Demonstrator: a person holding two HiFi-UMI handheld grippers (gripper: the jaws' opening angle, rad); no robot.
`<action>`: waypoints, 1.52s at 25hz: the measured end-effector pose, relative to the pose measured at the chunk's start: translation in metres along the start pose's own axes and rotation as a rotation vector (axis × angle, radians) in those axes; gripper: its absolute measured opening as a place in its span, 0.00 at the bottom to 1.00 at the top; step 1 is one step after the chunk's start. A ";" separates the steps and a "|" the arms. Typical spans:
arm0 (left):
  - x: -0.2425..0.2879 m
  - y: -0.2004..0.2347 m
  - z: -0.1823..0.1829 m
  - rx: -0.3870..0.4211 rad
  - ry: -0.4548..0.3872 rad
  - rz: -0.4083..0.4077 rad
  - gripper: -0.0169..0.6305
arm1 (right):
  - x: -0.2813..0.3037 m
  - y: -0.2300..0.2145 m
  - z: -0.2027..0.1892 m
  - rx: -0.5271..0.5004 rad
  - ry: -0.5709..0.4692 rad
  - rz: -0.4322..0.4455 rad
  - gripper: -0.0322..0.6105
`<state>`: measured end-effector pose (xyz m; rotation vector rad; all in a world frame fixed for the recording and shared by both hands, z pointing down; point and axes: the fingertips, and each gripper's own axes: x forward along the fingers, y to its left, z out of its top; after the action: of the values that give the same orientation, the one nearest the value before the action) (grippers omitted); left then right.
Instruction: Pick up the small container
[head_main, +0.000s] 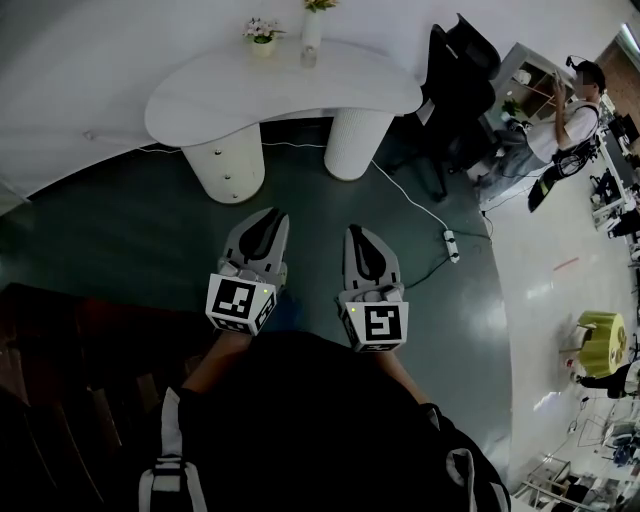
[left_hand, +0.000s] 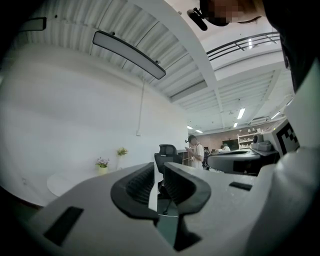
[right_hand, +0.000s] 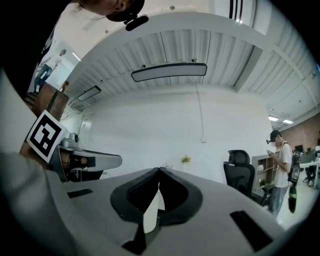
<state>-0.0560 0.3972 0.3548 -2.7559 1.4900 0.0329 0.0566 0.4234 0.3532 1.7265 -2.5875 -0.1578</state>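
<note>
Both tools empty, well short of the white surface

Head view: left tool (head_main: 268, 218) and right tool (head_main: 356, 236) hang side by side over the floor; the surface (head_main: 230, 95) lies well off at 12 o'clock; the small container (head_main: 308, 57) seems to be the little piece near its far edge, so close in and open wide first. Left gripper view: jaws a slit apart, nothing between. Right gripper view: tips clenched together, empty.
</note>
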 end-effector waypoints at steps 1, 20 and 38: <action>0.005 0.002 -0.001 0.001 0.005 -0.002 0.12 | 0.004 -0.002 -0.001 0.000 -0.005 -0.003 0.08; 0.175 0.127 -0.030 0.000 0.067 -0.031 0.37 | 0.191 -0.066 -0.035 0.027 0.041 -0.055 0.08; 0.303 0.223 -0.049 -0.015 0.107 -0.103 0.37 | 0.353 -0.110 -0.049 0.046 0.070 -0.113 0.08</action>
<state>-0.0764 0.0206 0.3977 -2.8845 1.3716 -0.1057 0.0254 0.0532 0.3792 1.8588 -2.4650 -0.0393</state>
